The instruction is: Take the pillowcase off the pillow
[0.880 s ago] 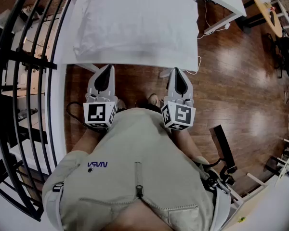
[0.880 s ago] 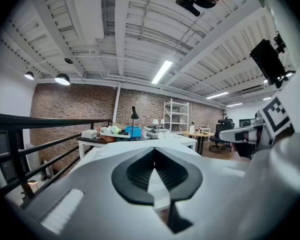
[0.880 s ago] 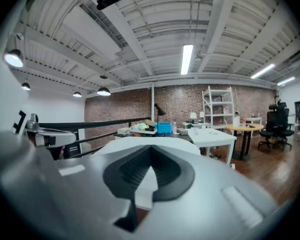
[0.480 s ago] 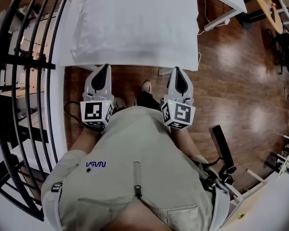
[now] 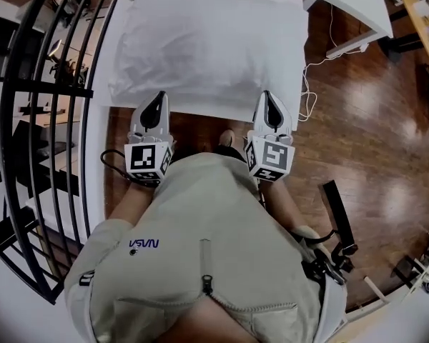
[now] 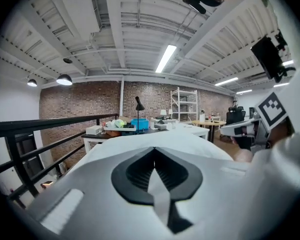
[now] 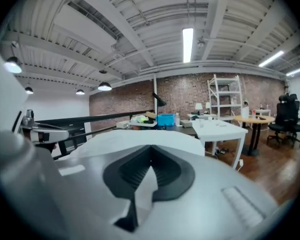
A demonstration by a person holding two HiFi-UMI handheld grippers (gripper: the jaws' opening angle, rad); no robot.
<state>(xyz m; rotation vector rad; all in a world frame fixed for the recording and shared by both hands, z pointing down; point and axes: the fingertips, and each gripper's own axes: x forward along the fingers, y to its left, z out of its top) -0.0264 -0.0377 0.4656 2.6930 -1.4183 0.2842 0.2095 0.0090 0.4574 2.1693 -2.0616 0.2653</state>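
Right, both were clenched on nothing: the left tongs [image 5: 157, 101] and the right tongs [image 5: 270, 100] sat side by side at the near edge of the surface [image 5: 214, 111]. The pillow [image 5: 207, 41], with its pillowcase [image 5: 229, 66] on, lay flat across it just ahead of the tips. I reckoned I'd squared up to its long side so each could take an end of the case; nothing was gripped yet.
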